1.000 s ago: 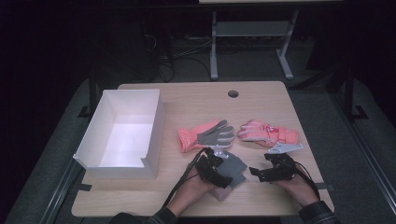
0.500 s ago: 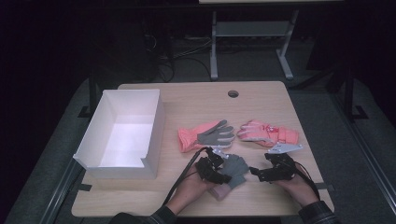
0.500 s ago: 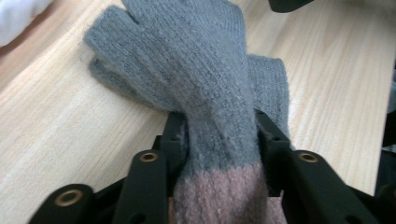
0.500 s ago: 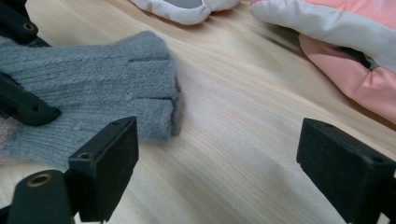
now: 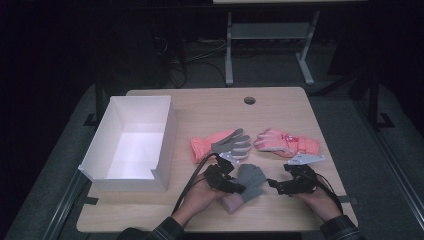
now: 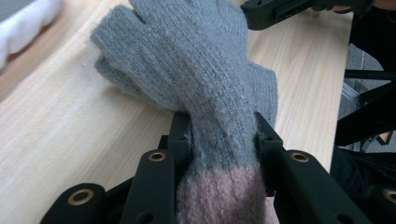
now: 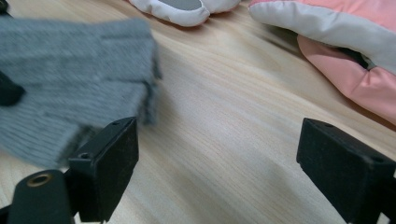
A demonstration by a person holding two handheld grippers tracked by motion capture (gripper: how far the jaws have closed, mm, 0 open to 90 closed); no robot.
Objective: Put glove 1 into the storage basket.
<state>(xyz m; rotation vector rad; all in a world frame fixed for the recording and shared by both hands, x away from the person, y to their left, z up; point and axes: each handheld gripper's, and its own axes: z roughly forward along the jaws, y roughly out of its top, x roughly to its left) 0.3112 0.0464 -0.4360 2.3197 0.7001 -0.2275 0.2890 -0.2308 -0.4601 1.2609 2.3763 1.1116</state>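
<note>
Knit glove (image 6: pixel 205 79), grey with a pink cuff, lies on the worktop (image 5: pixel 280 115) just right of the white box (image 5: pixel 131 142); the left tongs (image 6: pixel 219 135), having just closed, pinch it near the cuff, whose end is cut off. Right tongs (image 7: pixel 219 158) stand spread beside its blurred fingertips.

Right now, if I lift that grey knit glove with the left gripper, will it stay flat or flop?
Likely flop: the grey knit glove is soft wool, bunched between the left gripper pads. Probably light. Its fuzzy knit should grip, not slip.
</note>
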